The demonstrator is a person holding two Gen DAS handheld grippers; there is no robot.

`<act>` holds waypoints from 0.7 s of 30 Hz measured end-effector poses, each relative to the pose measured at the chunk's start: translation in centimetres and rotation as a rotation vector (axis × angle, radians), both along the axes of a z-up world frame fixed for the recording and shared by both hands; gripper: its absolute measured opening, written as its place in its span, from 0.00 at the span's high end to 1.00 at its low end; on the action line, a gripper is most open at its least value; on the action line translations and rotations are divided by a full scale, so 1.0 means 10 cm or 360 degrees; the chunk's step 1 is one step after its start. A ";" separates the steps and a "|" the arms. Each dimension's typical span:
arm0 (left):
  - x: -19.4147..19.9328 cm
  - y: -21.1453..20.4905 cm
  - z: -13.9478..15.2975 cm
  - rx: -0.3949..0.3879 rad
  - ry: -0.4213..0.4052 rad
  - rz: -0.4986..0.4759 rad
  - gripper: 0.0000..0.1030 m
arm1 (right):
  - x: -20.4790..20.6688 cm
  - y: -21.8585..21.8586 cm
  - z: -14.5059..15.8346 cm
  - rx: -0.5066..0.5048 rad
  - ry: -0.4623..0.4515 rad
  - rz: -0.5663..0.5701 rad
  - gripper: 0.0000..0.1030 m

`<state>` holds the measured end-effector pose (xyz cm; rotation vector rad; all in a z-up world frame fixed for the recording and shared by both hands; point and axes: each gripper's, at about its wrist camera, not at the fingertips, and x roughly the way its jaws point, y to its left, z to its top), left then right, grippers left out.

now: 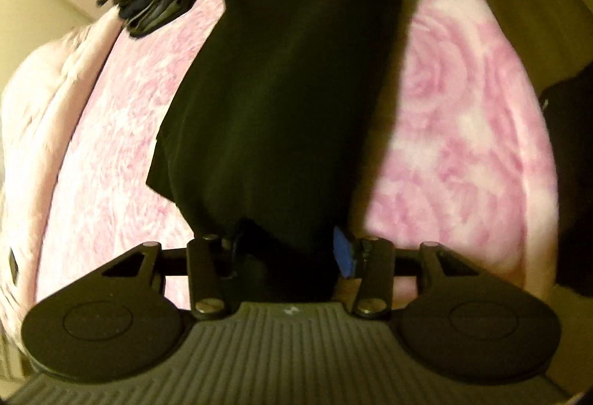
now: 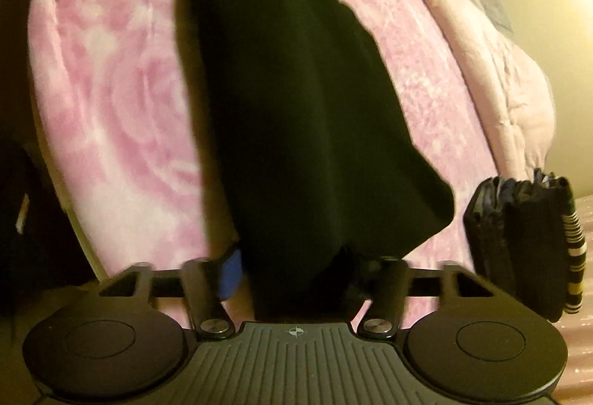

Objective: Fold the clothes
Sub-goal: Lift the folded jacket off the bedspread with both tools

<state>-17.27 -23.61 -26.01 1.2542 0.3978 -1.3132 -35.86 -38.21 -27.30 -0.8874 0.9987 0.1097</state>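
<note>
Ribbed grey housing and two round black hinge discs fill the bottom of each wrist view. Just past them, the left gripper [image 1: 285,249] has one end of a black garment [image 1: 281,79] bunched between its fingers, and the right gripper [image 2: 296,268] has the opposite end. The cloth runs away from each camera as one long dark strip, slightly lifted, above a bed covered by a pink rose-print blanket [image 1: 463,116]. Both pairs of jaws stand partly apart with fabric between them. Blur and the dark cloth hide the pads, so whether they are pinching it I cannot tell for sure.

A stack of folded dark clothes [image 2: 526,242], one piece with a striped edge, sits on the blanket just beside the garment's right end. A pale quilt [image 2: 493,64] lies bunched along the far side of the bed.

The garment looks soft, light and limp: it will sag in the middle, slide little on the fleecy blanket, and crease wherever it is laid. Its corners or hem edges look like the best places to grip, keeping the strip taut while one end is brought over the other.
</note>
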 end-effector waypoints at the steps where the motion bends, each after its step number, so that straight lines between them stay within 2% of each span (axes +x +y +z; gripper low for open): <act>1: 0.00 0.01 0.06 -0.0005 0.0023 0.0019 0.58 | 0.01 0.03 0.03 0.0029 -0.0014 0.0022 0.23; 4: -0.02 0.03 0.23 -0.0059 0.0063 0.0034 0.57 | 0.13 0.07 -0.02 0.0071 0.0021 0.0058 0.23; 5: -0.04 0.04 0.29 -0.0092 0.0075 0.0023 0.53 | 0.19 0.07 -0.06 0.0073 0.0032 0.0058 0.23; 6: -0.06 0.04 0.33 -0.0121 0.0081 0.0006 0.40 | 0.25 0.04 -0.10 0.0075 0.0059 0.0056 0.23; 7: -0.08 0.01 0.35 -0.0132 0.0076 -0.0015 0.36 | 0.30 0.01 -0.13 0.0078 0.0092 0.0054 0.34; 8: -0.11 -0.01 0.34 -0.0133 0.0066 -0.0040 0.35 | 0.36 -0.02 -0.17 0.0082 0.0126 0.0052 0.47; 9: -0.14 -0.05 0.30 -0.0113 0.0045 -0.0072 0.35 | 0.40 -0.06 -0.14 0.0105 0.0154 0.0039 0.49; 10: -0.17 -0.09 0.25 -0.0093 0.0025 -0.0104 0.35 | 0.45 -0.08 -0.08 0.0141 0.0180 0.0019 0.59; 11: -0.21 -0.12 0.19 -0.0066 -0.0007 -0.0142 0.35 | 0.49 -0.12 0.01 0.0184 0.0195 -0.0006 0.63; 14: -0.28 -0.22 -0.02 0.0039 -0.0188 -0.0229 0.35 | 0.59 -0.18 0.37 0.0289 0.0185 -0.0079 0.67; 16: -0.29 -0.27 -0.08 0.0064 -0.0276 -0.0229 0.35 | 0.66 -0.21 0.57 0.0317 0.0160 -0.0098 0.68; 21: -0.25 -0.42 -0.13 0.0113 -0.0410 -0.0212 0.35 | 0.69 -0.26 0.70 0.0359 0.0202 -0.0080 0.68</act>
